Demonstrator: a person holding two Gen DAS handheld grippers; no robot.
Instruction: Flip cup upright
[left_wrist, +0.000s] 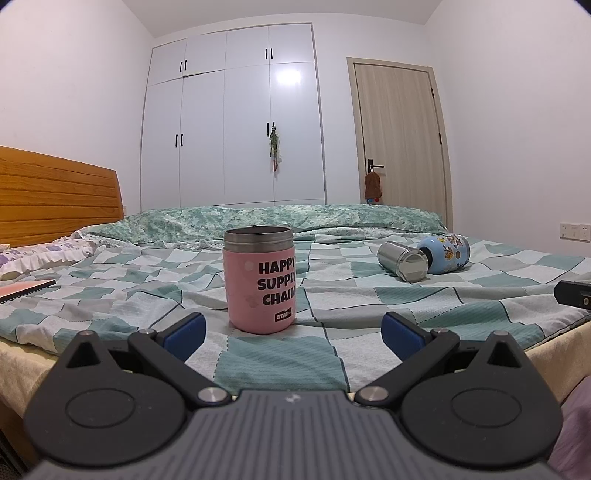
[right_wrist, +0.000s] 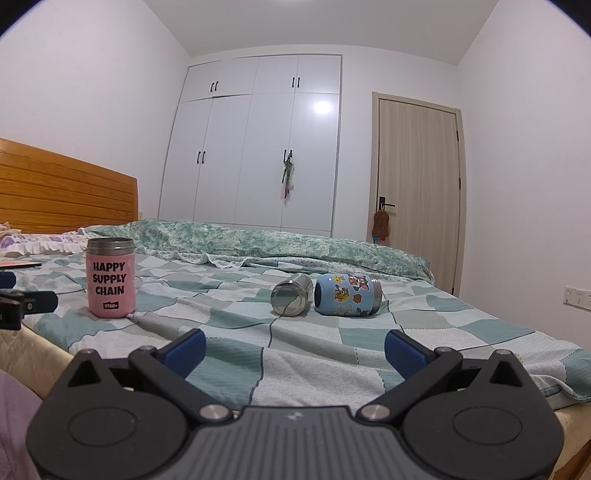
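A pink cup lettered "HAPPY SUPPLY CHAIN" stands upright on the checked bedspread, mouth up; it also shows in the right wrist view. A steel cup lies on its side. A blue sticker-covered cup lies on its side beside it. My left gripper is open and empty, just short of the pink cup. My right gripper is open and empty, short of the two lying cups.
The bed has a wooden headboard, pillows at the left and a folded green quilt at the back. A flat reddish book lies at the left. A white wardrobe and a door stand behind.
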